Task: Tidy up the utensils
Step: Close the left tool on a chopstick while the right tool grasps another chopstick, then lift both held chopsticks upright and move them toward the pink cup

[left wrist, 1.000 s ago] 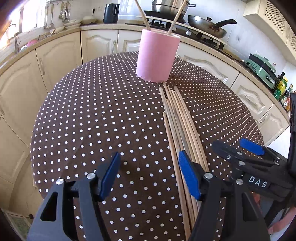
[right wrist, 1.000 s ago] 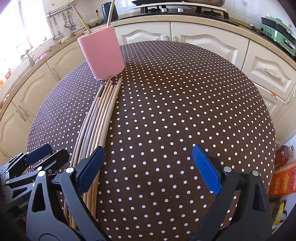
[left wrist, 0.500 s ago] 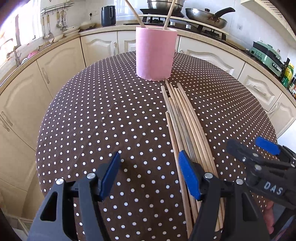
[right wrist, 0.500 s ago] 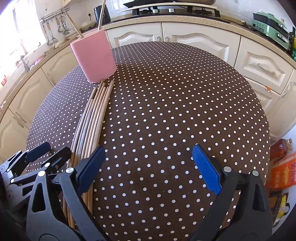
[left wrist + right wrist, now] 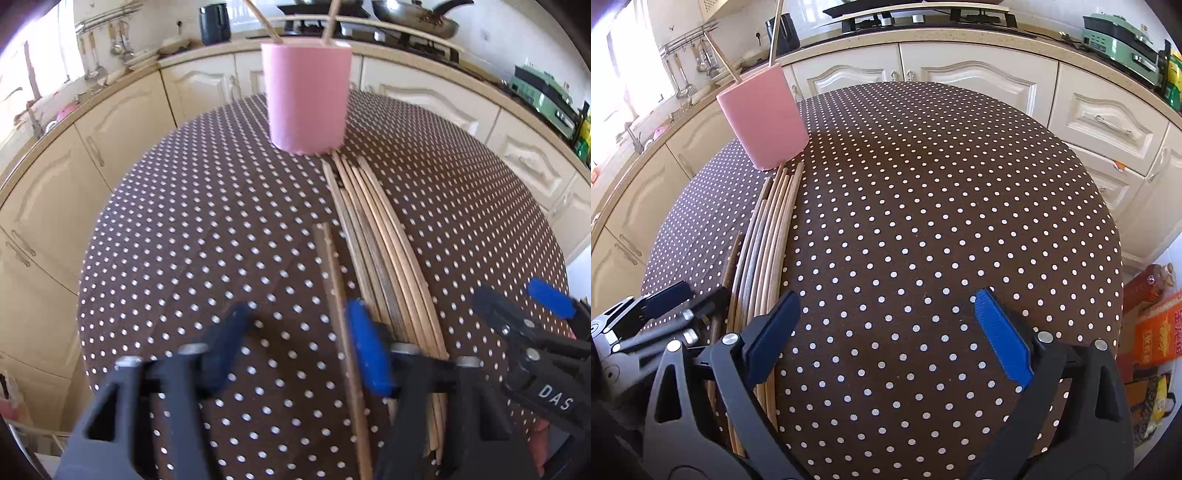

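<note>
We see a round table [image 5: 942, 184] under a brown polka-dot cloth, with cream kitchen cabinets [image 5: 979, 79] behind it. A pink holder [image 5: 306, 98] stands upright on the far side with two sticks rising from it. A bundle of wooden chopsticks [image 5: 384, 243] lies flat, its far ends just beside the holder. Our right gripper [image 5: 886, 332] hovers released over bare cloth. Our left gripper [image 5: 299, 350] is spread too; a single chopstick [image 5: 338, 314] runs between its fingers, close beside the right pad.
</note>
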Available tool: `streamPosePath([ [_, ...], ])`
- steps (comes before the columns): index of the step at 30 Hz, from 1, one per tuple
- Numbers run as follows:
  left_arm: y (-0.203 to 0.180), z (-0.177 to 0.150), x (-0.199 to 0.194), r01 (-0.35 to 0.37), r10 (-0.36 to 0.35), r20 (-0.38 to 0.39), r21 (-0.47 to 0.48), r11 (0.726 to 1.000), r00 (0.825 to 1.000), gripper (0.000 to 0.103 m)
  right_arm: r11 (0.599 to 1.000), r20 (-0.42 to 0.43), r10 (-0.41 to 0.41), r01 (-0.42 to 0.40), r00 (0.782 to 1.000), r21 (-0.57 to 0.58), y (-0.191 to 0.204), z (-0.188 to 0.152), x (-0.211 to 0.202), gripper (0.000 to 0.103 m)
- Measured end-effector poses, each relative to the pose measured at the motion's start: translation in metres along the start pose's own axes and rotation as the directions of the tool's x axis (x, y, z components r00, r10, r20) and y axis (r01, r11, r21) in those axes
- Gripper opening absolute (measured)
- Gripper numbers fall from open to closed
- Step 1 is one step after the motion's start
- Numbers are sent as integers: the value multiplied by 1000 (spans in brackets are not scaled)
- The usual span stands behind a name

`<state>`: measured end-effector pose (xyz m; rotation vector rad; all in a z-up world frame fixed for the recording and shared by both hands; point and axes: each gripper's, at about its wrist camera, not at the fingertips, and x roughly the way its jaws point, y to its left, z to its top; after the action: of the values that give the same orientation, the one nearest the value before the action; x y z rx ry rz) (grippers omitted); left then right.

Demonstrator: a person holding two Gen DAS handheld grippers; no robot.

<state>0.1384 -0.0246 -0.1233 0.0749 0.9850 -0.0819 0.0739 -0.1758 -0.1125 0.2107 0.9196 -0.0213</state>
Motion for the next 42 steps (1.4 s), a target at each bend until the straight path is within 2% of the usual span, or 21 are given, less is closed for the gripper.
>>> streamPosePath([
  [1, 4, 1, -1, -15, 15, -1, -21, 1000, 1000, 8, 1000, 1, 1, -1, 1000, 2, 0, 0, 0, 93],
  [2, 8, 3, 0, -5, 5, -6, -37, 999, 1000, 7, 1000, 4, 3, -3, 1000, 4, -1, 1, 0, 93],
  [4, 15, 4, 2, 28, -28, -3, -52, 998, 1000, 7, 1000, 8, 13, -13, 1000, 4, 0, 2, 0, 93],
  [7, 18, 7, 4, 36, -36, 7, -61, 998, 999, 6, 1000, 14, 20, -20, 1000, -17, 3, 4, 1, 93],
  [15, 35, 23, 17, 71, -68, 35, -96, 993, 997, 6, 990, 27, -15, 18, 1000, -142, 34, 21, 18, 93],
  [20, 43, 26, 23, 108, -101, 59, -131, 985, 993, 6, 980, -14, -40, 36, 999, -194, 50, 31, 36, 93],
  [25, 50, 15, 20, 146, -134, 102, -127, 981, 986, 6, 980, -26, -43, 37, 999, -196, 58, 37, 46, 93],
  [29, 58, 10, 18, 198, -182, 123, -137, 971, 976, 6, 989, -43, -54, 48, 998, -143, 57, 45, 53, 93],
  [33, 66, 6, 19, 249, -229, 133, -160, 955, 964, 6, 988, -15, -86, 83, 996, -133, 62, 45, 53, 93],
  [36, 67, 5, 18, 255, -234, 134, -163, 953, 963, 6, 983, -6, -97, 95, 995, -156, 69, 46, 55, 87],
  [38, 67, 6, 19, 257, -237, 133, -163, 953, 962, 6, 979, -13, -106, 102, 994, -174, 77, 46, 58, 79],
  [42, 69, 8, 20, 272, -252, 133, -169, 947, 959, 6, 981, -11, -105, 102, 994, -163, 83, 50, 64, 78],
])
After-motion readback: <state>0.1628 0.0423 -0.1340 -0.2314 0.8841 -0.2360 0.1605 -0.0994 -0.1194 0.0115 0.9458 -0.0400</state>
